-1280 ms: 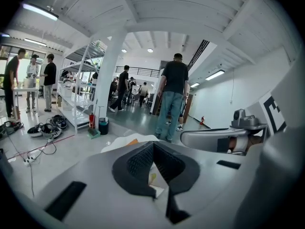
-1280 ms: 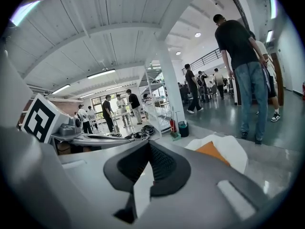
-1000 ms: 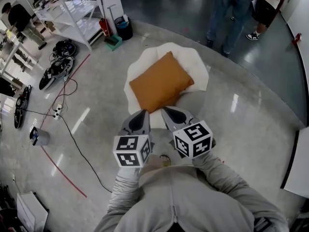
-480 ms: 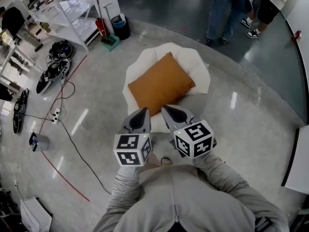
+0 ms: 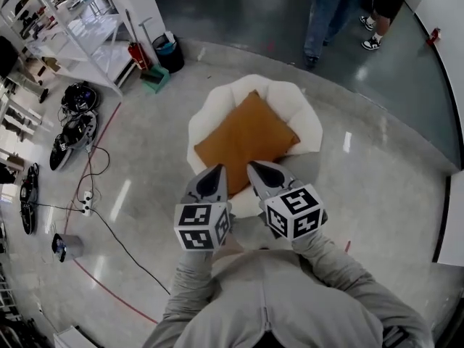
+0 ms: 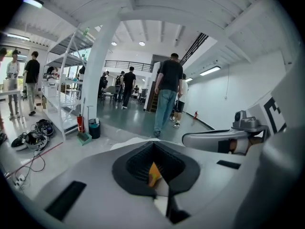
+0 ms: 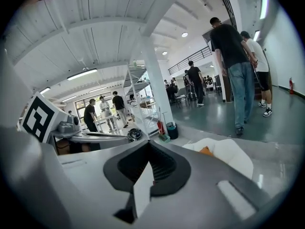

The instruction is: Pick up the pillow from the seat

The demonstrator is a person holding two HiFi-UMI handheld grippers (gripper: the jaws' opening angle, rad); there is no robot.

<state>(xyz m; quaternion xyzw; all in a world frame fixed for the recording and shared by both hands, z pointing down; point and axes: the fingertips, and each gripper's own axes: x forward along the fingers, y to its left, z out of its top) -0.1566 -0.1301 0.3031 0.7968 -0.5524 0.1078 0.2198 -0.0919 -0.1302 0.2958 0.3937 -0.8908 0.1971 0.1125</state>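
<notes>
An orange pillow (image 5: 246, 139) lies tilted on a white round seat (image 5: 306, 114) in the head view. My left gripper (image 5: 215, 171) and right gripper (image 5: 255, 168) hover side by side just short of the pillow's near edge, both shut and holding nothing. In the left gripper view a sliver of the pillow (image 6: 153, 173) shows through the gap of the shut jaws. A corner of the pillow (image 7: 206, 150) peeks over the white seat (image 7: 231, 155) in the right gripper view.
People stand beyond the seat (image 5: 330, 9). A white shelf rack (image 5: 80, 20), a bin (image 5: 167, 51) and a dustpan sit at the far left. Cables (image 5: 101, 216) and helmets (image 5: 72, 133) lie on the floor at left. A white panel (image 5: 451, 216) stands at the right.
The view has shifted forward: the seat and pillow sit slightly lower and nearer, and both grippers have kept their side-by-side pose, still shut.
</notes>
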